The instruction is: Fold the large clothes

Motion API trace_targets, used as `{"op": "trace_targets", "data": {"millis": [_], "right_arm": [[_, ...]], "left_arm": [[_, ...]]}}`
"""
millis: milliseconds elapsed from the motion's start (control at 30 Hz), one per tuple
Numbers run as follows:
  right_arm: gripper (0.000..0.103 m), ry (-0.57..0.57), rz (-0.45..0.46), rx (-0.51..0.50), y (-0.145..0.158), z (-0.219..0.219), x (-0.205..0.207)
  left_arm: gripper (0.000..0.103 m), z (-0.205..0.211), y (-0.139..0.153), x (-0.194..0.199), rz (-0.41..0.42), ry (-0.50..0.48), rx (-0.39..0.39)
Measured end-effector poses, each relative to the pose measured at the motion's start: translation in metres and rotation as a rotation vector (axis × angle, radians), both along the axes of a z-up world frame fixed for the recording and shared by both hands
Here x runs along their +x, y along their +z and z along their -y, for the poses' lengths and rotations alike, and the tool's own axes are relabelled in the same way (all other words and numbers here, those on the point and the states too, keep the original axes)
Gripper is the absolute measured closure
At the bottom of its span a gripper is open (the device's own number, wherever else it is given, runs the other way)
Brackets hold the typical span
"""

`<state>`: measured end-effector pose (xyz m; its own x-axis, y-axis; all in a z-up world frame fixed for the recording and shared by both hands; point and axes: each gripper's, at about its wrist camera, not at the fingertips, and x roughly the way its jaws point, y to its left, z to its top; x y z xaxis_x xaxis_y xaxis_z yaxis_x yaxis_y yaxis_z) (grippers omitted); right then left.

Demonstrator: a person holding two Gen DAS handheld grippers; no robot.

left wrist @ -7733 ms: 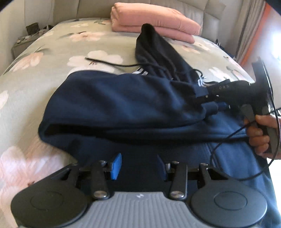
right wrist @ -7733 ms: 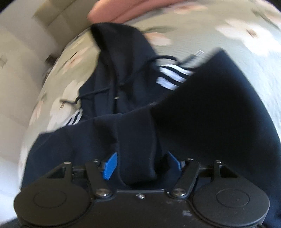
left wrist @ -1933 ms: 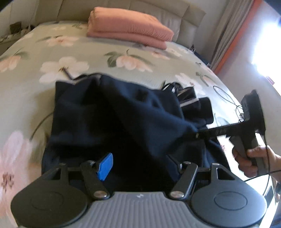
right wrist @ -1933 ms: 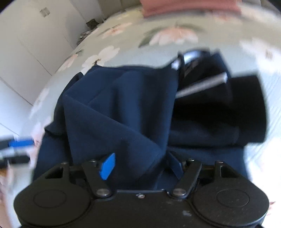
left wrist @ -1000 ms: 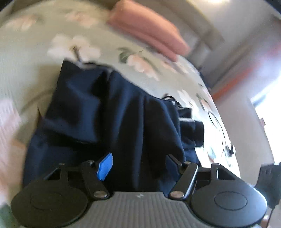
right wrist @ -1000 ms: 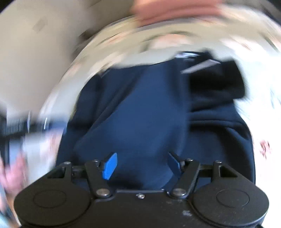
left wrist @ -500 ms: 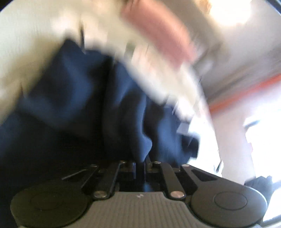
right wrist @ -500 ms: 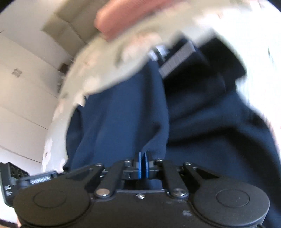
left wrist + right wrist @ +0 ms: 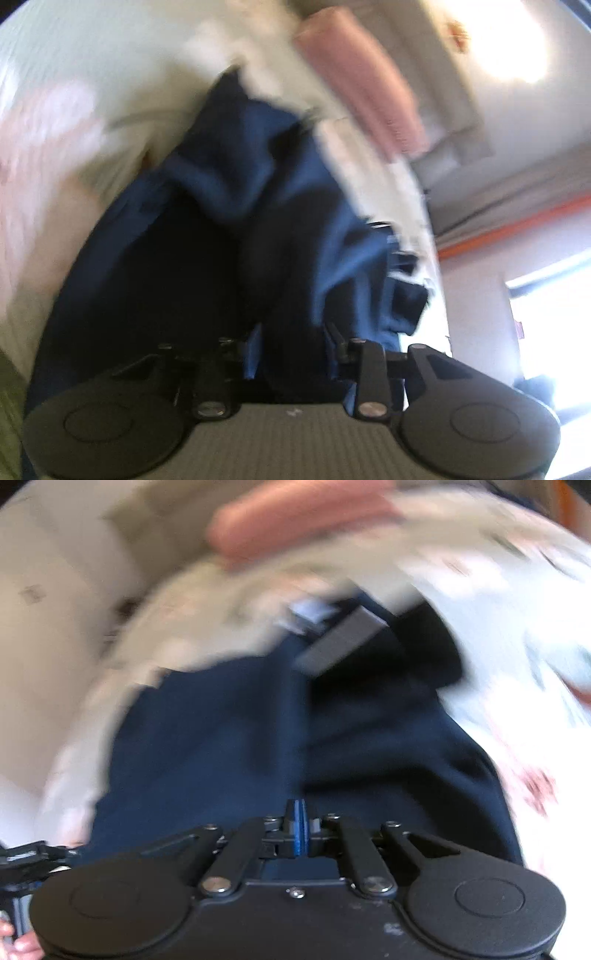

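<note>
Right gripper (image 9: 296, 825): the two blue pads are pressed flat together with no gap. The navy hoodie (image 9: 229, 738) lies directly in front of and under the tips; the blur hides whether an edge of the fabric is pinched between the pads.

Left gripper (image 9: 291, 349): jaws partway apart, having just been opening again after a tight close. A dark fold of the same navy hoodie (image 9: 288, 236) runs down between the blue pads (image 9: 252, 350). The fold fills most of the gap, but the frame is too smeared to tell whether the pads press on it.

The hoodie is bunched in a rumpled heap on the bed (image 9: 498, 602), on a pale floral bedspread (image 9: 74, 122). In the right wrist view its far end shows a darker, near-black part with a pale stripe band (image 9: 343, 642).

Beyond the heap, at the head of the bed, a folded pink blanket (image 9: 362, 77) lies on the bedspread, well apart from the hoodie; also seen in the right wrist view (image 9: 295, 517).

At the lower left edge of the right wrist view, part of the other gripper's black frame and a person's fingertips (image 9: 22, 945) show. Both views are heavily motion-blurred.
</note>
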<state>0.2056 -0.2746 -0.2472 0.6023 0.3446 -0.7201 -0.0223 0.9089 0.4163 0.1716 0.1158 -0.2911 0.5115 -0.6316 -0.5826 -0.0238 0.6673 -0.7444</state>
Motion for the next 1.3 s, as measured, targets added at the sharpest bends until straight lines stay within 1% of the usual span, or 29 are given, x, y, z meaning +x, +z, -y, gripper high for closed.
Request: {"op": "trace_targets", "data": {"millis": [67, 133, 167, 233, 267, 367, 400, 433, 467, 533, 567, 633, 700, 733, 767, 800, 833, 867, 900, 933, 967, 1000, 1033, 1067, 1100, 1133, 1200, 1233, 1300], "right_arm": [[0.096, 0.072, 0.03, 0.009, 0.012, -0.023, 0.013], [0.096, 0.122, 0.024, 0.034, 0.014, -0.045, 0.024], [0.096, 0.147, 0.016, 0.037, 0.011, -0.059, 0.032], [0.096, 0.19, -0.012, 0.026, 0.0, -0.078, 0.04], [0.095, 0.209, -0.059, -0.024, -0.01, -0.088, 0.043], [0.095, 0.155, -0.21, -0.286, -0.04, -0.085, 0.029], [0.1, 0.137, -0.218, -0.314, -0.045, -0.077, 0.018], [0.103, 0.127, -0.2, -0.283, -0.049, -0.062, 0.007], [0.103, 0.104, -0.208, -0.268, -0.049, -0.051, -0.001], [0.103, 0.064, -0.222, -0.297, -0.041, -0.044, -0.005], [0.103, 0.044, -0.231, -0.337, -0.037, -0.044, -0.006], [0.103, 0.034, -0.238, -0.376, -0.031, -0.044, -0.007], [0.103, 0.003, -0.229, -0.394, -0.018, -0.049, -0.006], [0.101, -0.01, -0.193, -0.407, -0.007, -0.051, -0.007], [0.088, -0.01, -0.136, -0.392, 0.006, -0.055, -0.008], [0.085, -0.004, -0.093, -0.356, 0.018, -0.058, -0.007], [0.078, 0.021, -0.061, -0.279, 0.024, -0.064, -0.005], [0.065, 0.046, -0.055, -0.206, 0.026, -0.068, -0.002], [0.06, 0.064, -0.057, -0.13, 0.024, -0.072, 0.002], [0.06, 0.083, -0.06, -0.086, 0.019, -0.078, 0.006], [0.06, 0.109, -0.064, -0.079, 0.013, -0.085, 0.011], [0.06, 0.137, -0.088, -0.104, 0.003, -0.093, 0.016], [0.06, 0.16, -0.154, -0.167, -0.012, -0.099, 0.019], [0.06, 0.163, -0.213, -0.215, -0.027, -0.099, 0.018], [0.061, 0.159, -0.227, -0.233, -0.035, -0.094, 0.012], [0.063, 0.157, -0.195, -0.221, -0.035, -0.088, 0.002], [0.063, 0.128, -0.196, -0.207, -0.029, -0.071, -0.01], [0.058, 0.098, -0.193, -0.161, -0.023, -0.058, -0.018], [0.057, 0.048, -0.188, -0.114, -0.012, -0.038, -0.028]], "left_arm": [[0.056, 0.004, 0.026, 0.003, 0.083, -0.026, 0.004], [0.051, 0.017, 0.044, 0.012, 0.154, -0.046, 0.046], [0.05, 0.027, 0.047, 0.018, 0.17, -0.065, 0.072], [0.05, 0.041, 0.042, 0.035, 0.155, -0.104, 0.118], [0.05, 0.045, 0.034, 0.039, 0.131, -0.128, 0.113], [0.051, 0.065, -0.002, 0.04, 0.026, -0.237, 0.031], [0.05, 0.077, -0.011, 0.037, 0.015, -0.275, 0.018], [0.049, 0.088, -0.017, 0.034, 0.007, -0.301, 0.026], [0.047, 0.096, -0.022, 0.033, 0.01, -0.312, 0.046], [0.046, 0.109, -0.021, 0.032, 0.034, -0.334, 0.062], [0.046, 0.107, -0.02, 0.03, 0.034, -0.345, 0.057], [0.046, 0.097, -0.004, 0.029, 0.045, -0.355, 0.038], [0.043, 0.075, 0.013, 0.025, 0.091, -0.313, 0.01], [0.038, 0.066, 0.019, 0.028, 0.104, -0.288, 0.008], [0.035, 0.057, 0.024, 0.031, 0.116, -0.253, 0.017], [0.035, 0.055, 0.023, 0.034, 0.117, -0.23, 0.031], [0.035, 0.053, 0.019, 0.038, 0.102, -0.214, 0.034], [0.036, 0.051, 0.012, 0.041, 0.079, -0.206, 0.018], [0.037, 0.052, 0.001, 0.043, 0.051, -0.203, -0.027], [0.04, 0.053, -0.008, 0.043, 0.026, -0.192, -0.061], [0.044, 0.056, -0.02, 0.041, -0.011, -0.177, -0.06], [0.047, 0.057, -0.029, 0.038, -0.039, -0.167, -0.033], [0.05, 0.057, -0.038, 0.033, -0.062, -0.158, -0.001], [0.053, 0.056, -0.047, 0.028, -0.079, -0.146, 0.01], [0.054, 0.052, -0.053, 0.021, -0.077, -0.132, -0.015], [0.054, 0.047, -0.055, 0.017, -0.08, -0.122, -0.042], [0.055, 0.037, -0.056, 0.009, -0.101, -0.105, -0.099], [0.055, 0.034, -0.056, 0.009, -0.105, -0.097, -0.111], [0.053, 0.028, -0.048, 0.004, -0.097, -0.09, -0.12]]}}
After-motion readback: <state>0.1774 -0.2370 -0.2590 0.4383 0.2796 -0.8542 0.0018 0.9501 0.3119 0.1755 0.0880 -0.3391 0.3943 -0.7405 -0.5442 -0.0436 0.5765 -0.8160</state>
